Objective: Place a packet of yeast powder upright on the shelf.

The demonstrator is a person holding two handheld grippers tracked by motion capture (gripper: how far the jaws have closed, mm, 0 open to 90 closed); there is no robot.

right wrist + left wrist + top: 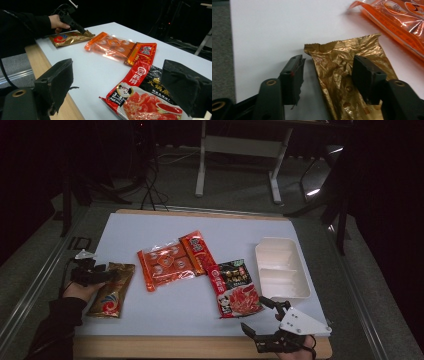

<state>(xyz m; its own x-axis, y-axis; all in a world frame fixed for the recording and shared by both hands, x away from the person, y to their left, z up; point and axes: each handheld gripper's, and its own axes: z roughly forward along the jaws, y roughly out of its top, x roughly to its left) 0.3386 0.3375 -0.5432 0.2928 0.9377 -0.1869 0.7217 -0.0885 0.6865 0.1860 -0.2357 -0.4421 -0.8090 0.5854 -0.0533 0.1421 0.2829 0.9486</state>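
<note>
1. Jaws of the left gripper point(327, 72) stand partly apart over the upper end of a crinkled gold foil packet point(342, 75); one black pad rests over the foil, the other sits just off its left edge above the pale blue table mat point(267, 32), and neither pad presses yet, so nothing is held.

2. Seen from the high view, that gripper point(112, 276) lies at the mat's near-left corner, the gold packet point(111, 292) stretched toward the person under it, with a dark-sleeved hand point(80, 290) behind.

3. Judged from this pose, the step in hand is a pinch on the packet's top; to do it well, the off-edge pad should slide inward until both pads straddle the foil, low enough to catch the crimped seal, since loose foil may buckle or slip.

4. Wide apart and empty, the right gripper point(260, 317) waits at the near edge, just beside a red and black sauce pouch printed with food point(235, 287).

5. Farther out, a clear orange pack of round pieces point(162, 265) touches a red sachet point(197, 251) at mid-table, well apart from the gold packet.

6. A white two-compartment plastic tray point(300, 270) sits empty at the right edge of the mat, the likeliest place for packets, though that is only a guess.
</note>
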